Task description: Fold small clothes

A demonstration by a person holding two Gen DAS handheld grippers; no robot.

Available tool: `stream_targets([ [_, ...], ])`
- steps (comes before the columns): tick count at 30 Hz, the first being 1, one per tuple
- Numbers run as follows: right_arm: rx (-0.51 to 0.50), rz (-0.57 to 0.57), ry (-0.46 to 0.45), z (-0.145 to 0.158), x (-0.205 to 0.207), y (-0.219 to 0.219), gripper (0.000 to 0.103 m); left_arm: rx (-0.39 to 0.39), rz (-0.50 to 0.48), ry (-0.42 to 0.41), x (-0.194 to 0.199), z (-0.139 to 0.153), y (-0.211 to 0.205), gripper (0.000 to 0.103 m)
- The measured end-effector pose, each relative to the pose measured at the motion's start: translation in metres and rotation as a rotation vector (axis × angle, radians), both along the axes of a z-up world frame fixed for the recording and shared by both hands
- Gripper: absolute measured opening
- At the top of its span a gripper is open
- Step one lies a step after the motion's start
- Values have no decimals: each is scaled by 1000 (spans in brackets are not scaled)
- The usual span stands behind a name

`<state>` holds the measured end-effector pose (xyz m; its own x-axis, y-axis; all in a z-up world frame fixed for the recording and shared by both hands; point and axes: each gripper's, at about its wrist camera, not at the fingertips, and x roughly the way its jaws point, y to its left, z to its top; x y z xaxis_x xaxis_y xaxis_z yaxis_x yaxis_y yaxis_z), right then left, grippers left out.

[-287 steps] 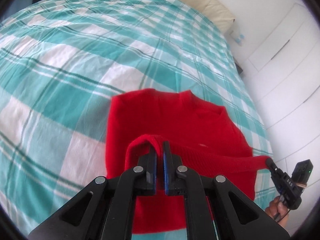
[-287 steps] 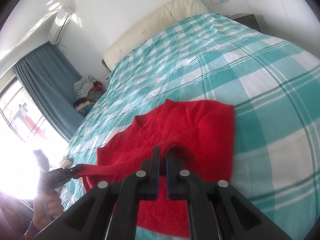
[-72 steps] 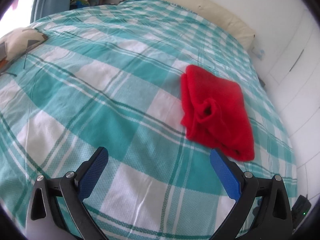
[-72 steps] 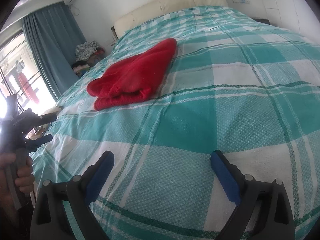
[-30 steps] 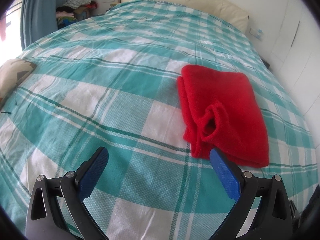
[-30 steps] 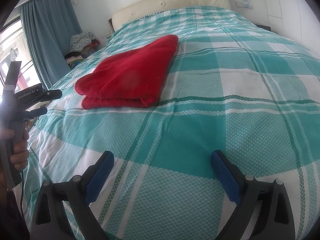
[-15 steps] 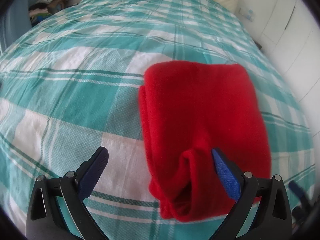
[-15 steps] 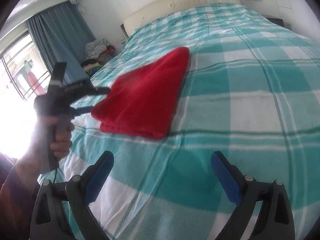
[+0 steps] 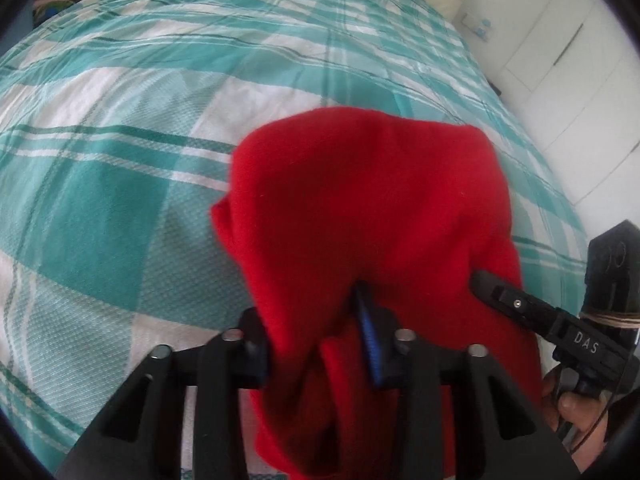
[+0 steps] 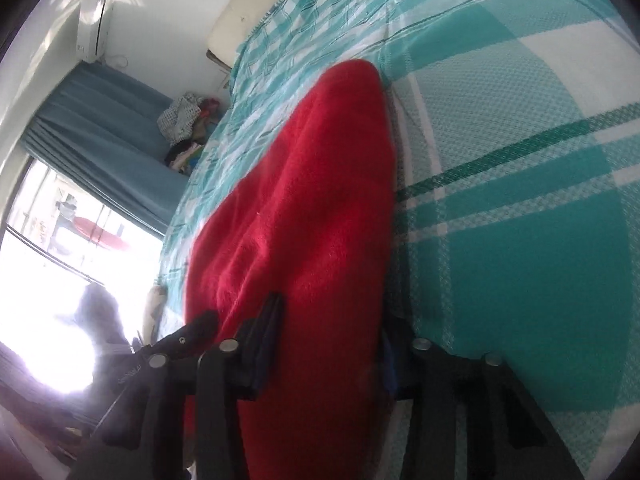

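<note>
The folded red garment (image 9: 368,208) lies on the checked bedspread (image 9: 120,128) near the bed's near edge, with both grippers set at its near end. The left gripper (image 9: 320,344) is closing, and a thick bunch of the red cloth already sits between its fingers, one blue pad (image 9: 370,344) showing against the fabric. The right gripper (image 10: 328,360) is likewise closing, its jaws standing either side of the folded stack with cloth filling the gap; in the left wrist view its black finger (image 9: 504,298) touches the garment's right edge, and part of the person's hand (image 9: 572,408) shows below it. The step in hand appears to be gripping the finished bundle, either to lift it away or to make one more fold. To do it well, each gripper should take all layers of the stack together, not the top layer alone, and both should rise level and together so the folds do not slide open. The loose tuck of cloth by the left jaws looks likely to slip out if caught only partly. No container is visible in either view; a heap of other clothes (image 10: 188,128) lies beyond the bed by the curtain (image 10: 104,132).
</note>
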<state>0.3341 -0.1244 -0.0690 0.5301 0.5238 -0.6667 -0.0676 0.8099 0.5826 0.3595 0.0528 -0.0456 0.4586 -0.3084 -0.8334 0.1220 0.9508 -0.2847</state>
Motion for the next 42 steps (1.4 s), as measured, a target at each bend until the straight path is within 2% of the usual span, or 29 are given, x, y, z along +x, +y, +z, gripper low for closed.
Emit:
stream_targets([
  [2, -227, 37, -89, 20, -6, 26, 31, 43, 10, -25, -1, 12, -8, 22],
  [4, -339, 62, -179, 44, -17, 42, 29, 7, 12, -65, -5, 35, -6, 21],
  [6, -344, 74, -254, 71, -23, 43, 28, -48, 3, -122, -10, 67, -2, 21],
  [10, -333, 89, -389, 134, -28, 30, 28, -82, -35, -255, -17, 132, -11, 21],
  [12, -315, 87, -414, 157, -26, 18, 28, -93, -58, -267, -16, 147, -21, 22],
  [14, -300, 72, -393, 165, -24, 3, 29, -86, -80, -225, -14, 139, -33, 28],
  [15, -297, 64, -363, 160, -22, -6, 29, -77, -89, -188, -13, 126, -39, 32],
  [16, -306, 55, -317, 150, -21, -15, 32, -56, -90, -148, -16, 109, -44, 41],
  [17, -323, 46, -260, 134, -21, -25, 40, -21, -85, -112, -22, 90, -46, 49],
  [18, -349, 36, -193, 115, -25, -35, 46, 27, -79, -96, -34, 74, -47, 50],
  [19, -373, 26, -136, 96, -34, -46, 58, 83, -74, -95, -49, 60, -47, 52],
  [21, -418, -10, -82, 70, -69, -74, 61, 192, -54, -118, -87, 42, -44, 67],
  [22, -443, -27, -72, 61, -91, -82, 62, 225, -39, -143, -108, 40, -41, 81],
  [23, -457, -37, -66, 56, -112, -88, 68, 242, -22, -177, -128, 40, -38, 96],
  [24, -459, -46, -70, 54, -134, -92, 72, 255, 4, -216, -146, 42, -36, 102],
  [26, -446, -68, -98, 57, -173, -96, 89, 294, 67, -271, -178, 48, -35, 103],
  [29, -448, -100, -162, 67, -220, -94, 101, 300, 112, -260, -207, 46, -39, 103],
  [33, -515, -138, -204, 71, -265, -78, 101, 313, 146, -205, -240, 41, -48, 103],
  [36, -523, -142, -213, 73, -289, -64, 101, 366, 150, -231, -261, 45, -55, 103],
  [40, -580, -112, -215, 79, -305, -46, 101, 383, 160, -249, -276, 52, -58, 103],
  [42, -571, -112, -209, 81, -308, -43, 101, 389, 160, -249, -278, 54, -57, 103],
])
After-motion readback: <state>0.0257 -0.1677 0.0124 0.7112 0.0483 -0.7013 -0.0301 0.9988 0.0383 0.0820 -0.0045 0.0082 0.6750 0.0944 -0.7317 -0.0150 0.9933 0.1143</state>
